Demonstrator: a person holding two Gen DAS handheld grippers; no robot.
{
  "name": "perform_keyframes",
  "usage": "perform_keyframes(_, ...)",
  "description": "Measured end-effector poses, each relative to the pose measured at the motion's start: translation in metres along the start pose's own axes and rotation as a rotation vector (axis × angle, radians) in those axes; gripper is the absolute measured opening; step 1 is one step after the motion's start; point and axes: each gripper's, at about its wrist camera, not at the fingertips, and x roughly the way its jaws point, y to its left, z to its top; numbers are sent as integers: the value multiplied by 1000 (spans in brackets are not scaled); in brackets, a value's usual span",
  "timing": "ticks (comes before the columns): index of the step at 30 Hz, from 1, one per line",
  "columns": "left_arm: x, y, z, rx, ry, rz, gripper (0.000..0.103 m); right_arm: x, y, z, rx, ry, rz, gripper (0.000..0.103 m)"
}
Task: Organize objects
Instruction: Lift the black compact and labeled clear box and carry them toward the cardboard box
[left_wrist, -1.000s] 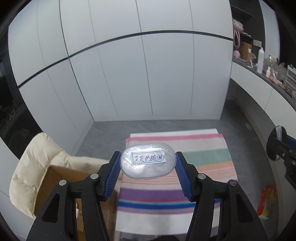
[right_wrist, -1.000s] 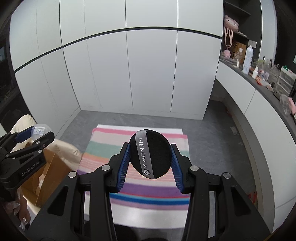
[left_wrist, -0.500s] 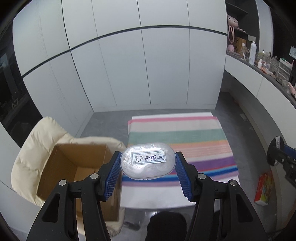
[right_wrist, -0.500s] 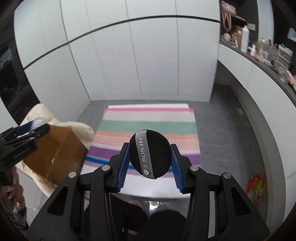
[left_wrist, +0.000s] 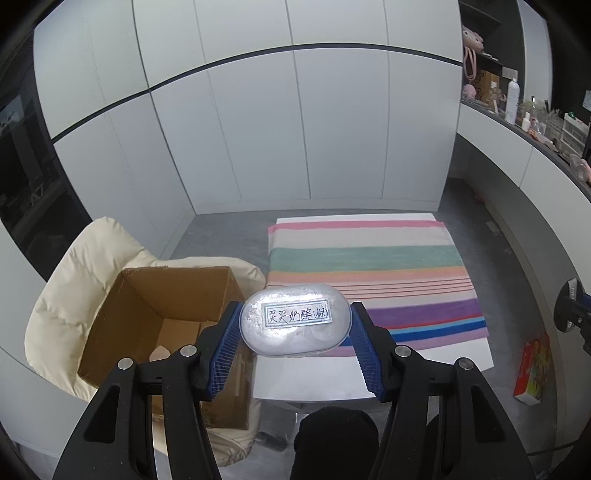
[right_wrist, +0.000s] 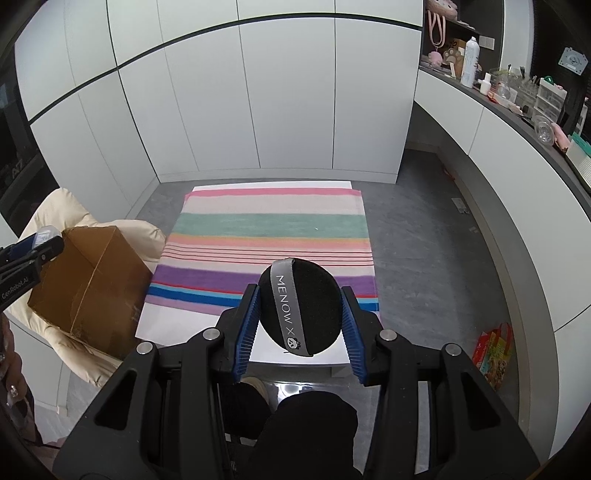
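My left gripper is shut on a clear oval plastic case with a handwritten label, held high above the near left corner of the table. An open cardboard box sits on a cream chair just left of it. My right gripper is shut on a black round powder puff with a grey "MENOW X" ribbon, above the table's near edge. The left gripper shows at the left edge of the right wrist view, over the box.
A white table carries a striped cloth. A colourful carton lies on the grey floor at the right. White cabinets stand behind; a cluttered counter runs along the right.
Both grippers have risen and pulled back from the table, each holding its object. The left one has swung left, bringing the open box fully into view.
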Motion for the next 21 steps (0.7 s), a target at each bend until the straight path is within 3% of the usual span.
perform_keyframes(10,2,42,-11,-62,24,52,59,6,44,7,-82,3,66,44)
perform_keyframes(21,-11,130,-45,-184,50,170,59,16,151,5,-267,9,212,44)
